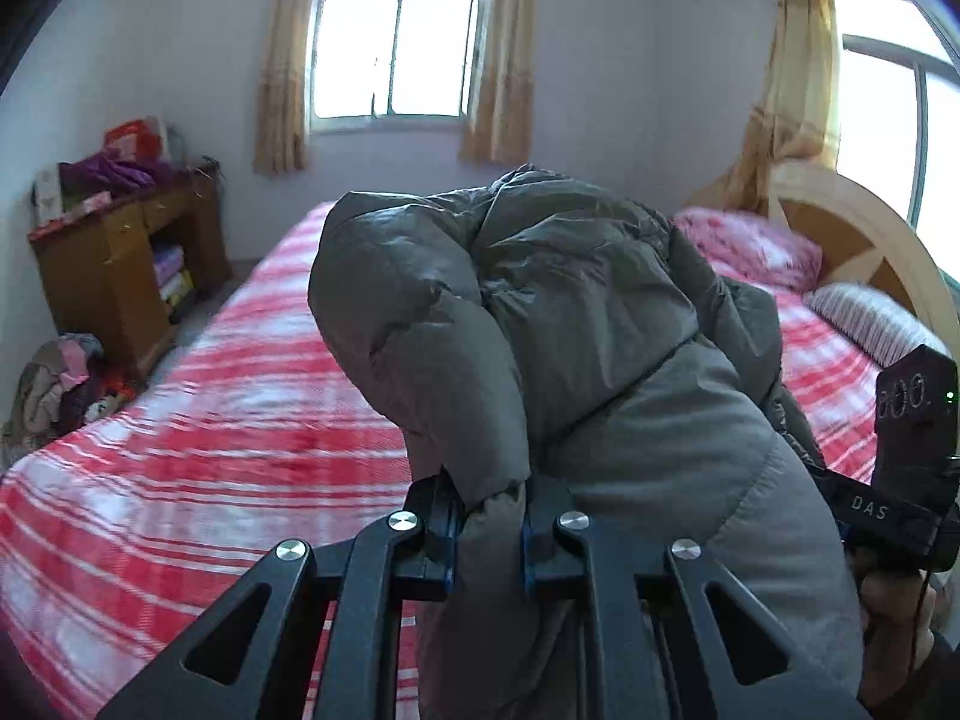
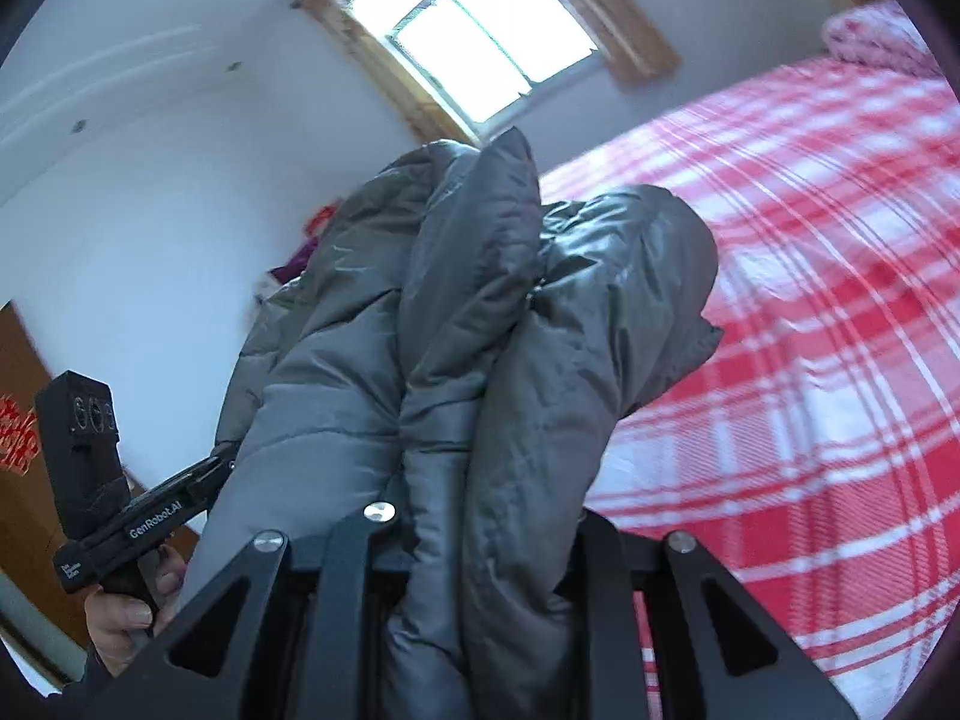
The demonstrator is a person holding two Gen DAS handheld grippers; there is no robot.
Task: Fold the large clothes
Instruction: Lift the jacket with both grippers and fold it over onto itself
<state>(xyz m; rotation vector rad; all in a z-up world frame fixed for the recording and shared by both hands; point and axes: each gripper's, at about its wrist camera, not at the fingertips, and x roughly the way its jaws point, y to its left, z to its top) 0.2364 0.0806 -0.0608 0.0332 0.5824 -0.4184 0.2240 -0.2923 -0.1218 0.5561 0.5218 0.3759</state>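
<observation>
Left gripper [image 1: 495, 513] is clamped tight on a fold of the grey puffer jacket [image 1: 576, 312], and the right gripper [image 2: 486, 546] is pinched on another bunched-up edge of it [image 2: 480, 330] — so both are gripping fabric, not just closed on air. The jacket is held up above the red-and-white plaid bed [image 1: 228, 396], its long axis running away from the grippers and upward, far end pointing toward the window [image 1: 396, 54] on the back wall.

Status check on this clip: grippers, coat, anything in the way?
Left gripper shut on the grey puffer coat. Right gripper shut on it too. Coat bunched, lifted off the red plaid bed. Nothing in the way.
</observation>
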